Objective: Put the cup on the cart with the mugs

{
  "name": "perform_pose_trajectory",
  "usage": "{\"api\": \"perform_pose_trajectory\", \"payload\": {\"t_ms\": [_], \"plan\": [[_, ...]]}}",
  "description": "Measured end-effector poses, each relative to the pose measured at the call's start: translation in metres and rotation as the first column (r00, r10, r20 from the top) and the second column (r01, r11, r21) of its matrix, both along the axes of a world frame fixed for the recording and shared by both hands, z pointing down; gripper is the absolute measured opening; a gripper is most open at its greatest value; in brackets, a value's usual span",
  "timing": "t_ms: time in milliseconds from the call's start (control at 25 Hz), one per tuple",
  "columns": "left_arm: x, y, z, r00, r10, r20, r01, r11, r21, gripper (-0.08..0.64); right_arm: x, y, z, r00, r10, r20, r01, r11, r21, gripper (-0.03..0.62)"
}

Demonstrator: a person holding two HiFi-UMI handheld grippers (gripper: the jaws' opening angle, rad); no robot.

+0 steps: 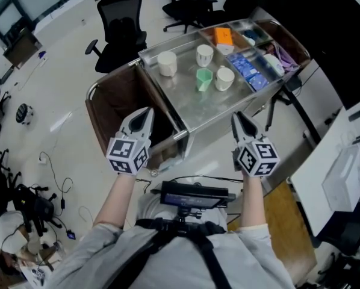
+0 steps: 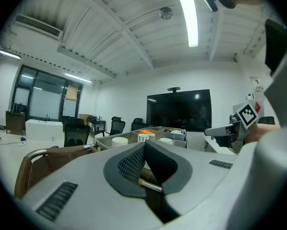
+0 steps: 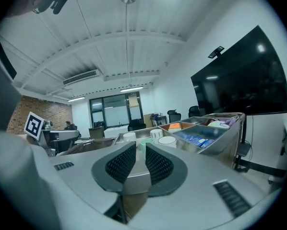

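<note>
Steel cart point(image 1: 192, 107): it stands in front of me, its flat tray top facing up.
Green cup point(image 1: 204, 79): upright on that tray, in among the white mugs point(image 1: 167, 63). One mug is just to its right and two stand further back.
My left gripper point(image 1: 148, 110): the jaws are pressed together with their tips meeting, and nothing is in them. I hold it over the brown bag point(image 1: 117, 101) at the cart's left end.
My right gripper point(image 1: 236, 116): the jaws are nearly together with only a slim gap between the pads, and the gap is empty. It sits at the cart's near edge, apart from the cup.
Bins: at the far right of the cart, holding an orange box point(image 1: 223, 36) and blue packets point(image 1: 247, 67).
</note>
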State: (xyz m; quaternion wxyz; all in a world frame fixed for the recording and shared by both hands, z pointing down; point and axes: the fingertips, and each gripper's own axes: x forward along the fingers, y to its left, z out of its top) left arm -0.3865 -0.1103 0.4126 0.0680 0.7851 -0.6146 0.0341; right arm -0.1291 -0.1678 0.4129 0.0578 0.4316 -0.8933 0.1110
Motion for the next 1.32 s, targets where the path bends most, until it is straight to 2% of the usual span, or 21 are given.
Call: {"api": "perform_pose_trajectory", "payload": {"t_ms": [280,680,1320], "plan": [[-0.004,0.008,0.002,1.000,-0.011,-0.002,0.011,1.000,-0.008,0.006,0.021,0.011,0.007,0.999,0.039,-0.001,-0.039,0.999,-0.006,0.007],[-0.005,0.015,0.010,1.000,-0.009,-0.012,0.009,1.000,-0.016,0.006,0.033,0.016,0.029,0.999,0.037,-0.001,-0.037,0.999,-0.039,0.005],[-0.014,0.023,0.016,1.000,-0.020,-0.022,0.020,0.999,-0.038,0.006,0.026,0.016,0.018,0.999,0.025,-0.045,-0.026,0.999,-0.023,0.005]]}}
